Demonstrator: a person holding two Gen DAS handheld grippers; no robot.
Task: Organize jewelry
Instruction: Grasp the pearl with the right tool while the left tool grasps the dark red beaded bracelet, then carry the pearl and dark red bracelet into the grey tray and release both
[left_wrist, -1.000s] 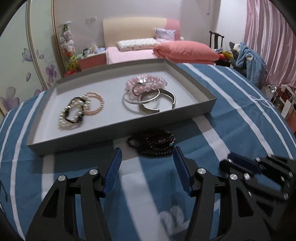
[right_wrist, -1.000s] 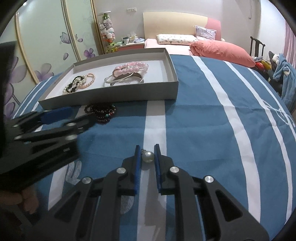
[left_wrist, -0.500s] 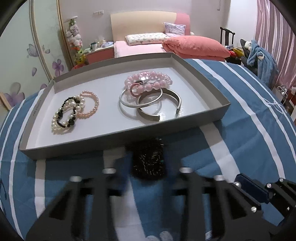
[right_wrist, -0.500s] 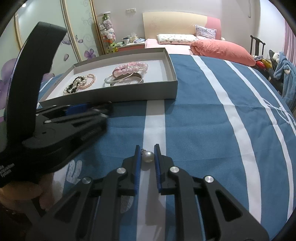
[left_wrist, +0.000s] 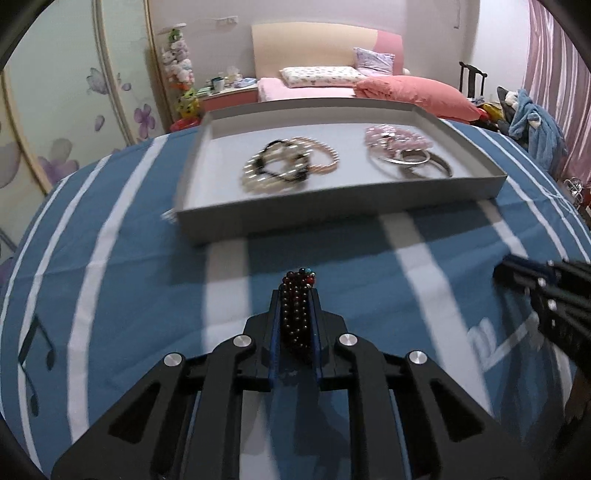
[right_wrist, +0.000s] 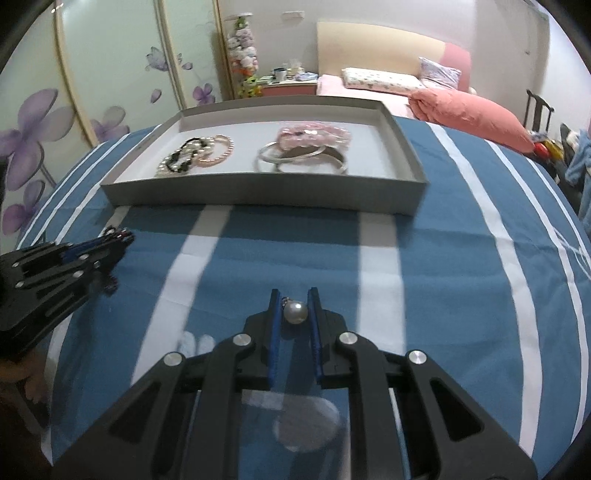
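My left gripper (left_wrist: 295, 295) is shut on a dark red bead bracelet (left_wrist: 297, 310) and holds it above the blue striped cloth, in front of the grey tray (left_wrist: 332, 214). My right gripper (right_wrist: 294, 299) is shut on a pearl earring (right_wrist: 294, 312), also in front of the tray (right_wrist: 258, 192). In the tray lie pearl, black and pink bead bracelets (left_wrist: 288, 166) on the left and pink bead bracelets on silver bangles (left_wrist: 402, 151) on the right. The left gripper also shows at the left of the right wrist view (right_wrist: 118, 236).
The table is covered with a blue cloth with white stripes (right_wrist: 461, 277). Beyond it stand a bed with a pink pillow (left_wrist: 413, 96), a sliding wardrobe with flower prints (right_wrist: 92, 92) and a chair with blue clothes (left_wrist: 535, 125).
My left gripper came down over the dark bead bracelet, shut on it and lifted it off the cloth, drawing back from the tray. My right gripper kept hold of the pearl earring and moved left.
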